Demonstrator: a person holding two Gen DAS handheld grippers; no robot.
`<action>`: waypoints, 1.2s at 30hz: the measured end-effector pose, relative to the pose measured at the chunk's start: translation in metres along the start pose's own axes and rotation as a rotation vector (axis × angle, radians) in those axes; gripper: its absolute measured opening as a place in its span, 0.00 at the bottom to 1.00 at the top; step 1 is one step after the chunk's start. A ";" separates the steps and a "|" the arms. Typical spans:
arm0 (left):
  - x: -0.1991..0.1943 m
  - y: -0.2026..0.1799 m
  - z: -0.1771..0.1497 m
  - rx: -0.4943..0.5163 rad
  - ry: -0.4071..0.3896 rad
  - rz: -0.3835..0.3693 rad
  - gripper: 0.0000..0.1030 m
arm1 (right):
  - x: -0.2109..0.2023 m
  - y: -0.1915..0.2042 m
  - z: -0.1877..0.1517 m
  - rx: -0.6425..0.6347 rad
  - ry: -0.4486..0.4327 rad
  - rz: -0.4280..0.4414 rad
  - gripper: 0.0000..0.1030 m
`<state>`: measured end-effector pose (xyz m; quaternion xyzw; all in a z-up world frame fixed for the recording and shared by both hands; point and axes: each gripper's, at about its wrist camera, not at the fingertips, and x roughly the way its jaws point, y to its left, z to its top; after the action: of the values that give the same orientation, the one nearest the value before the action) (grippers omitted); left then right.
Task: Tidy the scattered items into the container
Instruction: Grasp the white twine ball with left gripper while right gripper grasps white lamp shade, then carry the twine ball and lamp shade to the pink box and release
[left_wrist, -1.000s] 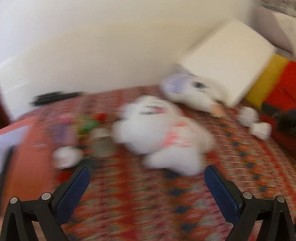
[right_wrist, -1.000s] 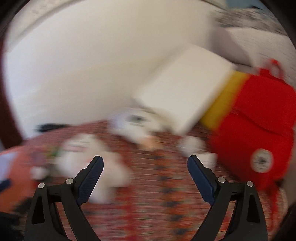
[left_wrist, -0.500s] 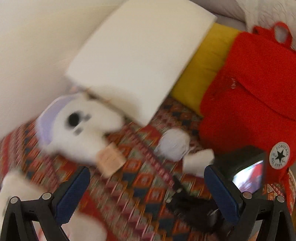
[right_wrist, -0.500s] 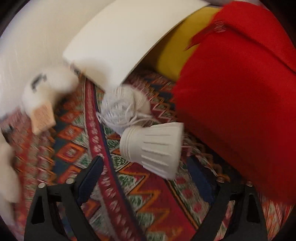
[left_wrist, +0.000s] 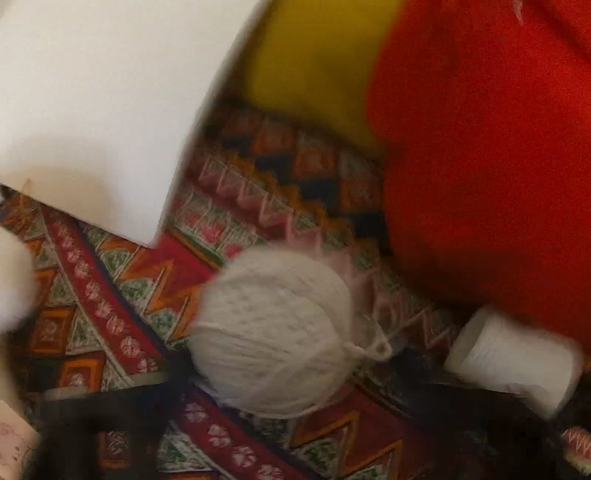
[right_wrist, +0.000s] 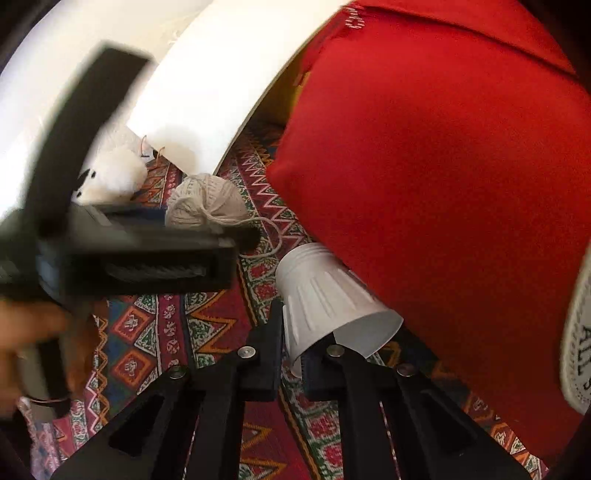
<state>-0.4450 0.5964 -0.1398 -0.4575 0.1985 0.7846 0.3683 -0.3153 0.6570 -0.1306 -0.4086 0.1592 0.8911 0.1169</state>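
Right hand-held gripper (right_wrist: 293, 334): clamped on paper cup (right_wrist: 332, 306) rim, cup axis pointing up-left.
Left hand-held gripper: state unclear; yarn ball (left_wrist: 273, 332) centre-frame ahead.

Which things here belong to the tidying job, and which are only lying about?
Job:
- cup, pinched at its rim by the right gripper
- yarn ball
- plush toy
- red backpack, probably the container
- left gripper, close to the yarn ball

Lying about:
- white cushion
- yellow cushion
- rug
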 end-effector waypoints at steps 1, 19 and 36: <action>-0.008 -0.001 -0.006 -0.012 -0.007 0.004 0.50 | -0.003 0.000 -0.002 0.000 0.001 0.004 0.07; -0.337 0.002 -0.331 -0.391 -0.206 0.439 0.51 | -0.172 0.130 -0.086 -0.199 -0.032 0.299 0.04; -0.445 0.027 -0.445 -0.538 -0.440 0.600 0.51 | -0.241 0.320 -0.174 -0.537 -0.102 0.375 0.04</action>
<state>-0.0728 0.1137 0.0202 -0.2815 0.0285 0.9588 0.0264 -0.1492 0.2769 0.0070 -0.3434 -0.0152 0.9265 -0.1534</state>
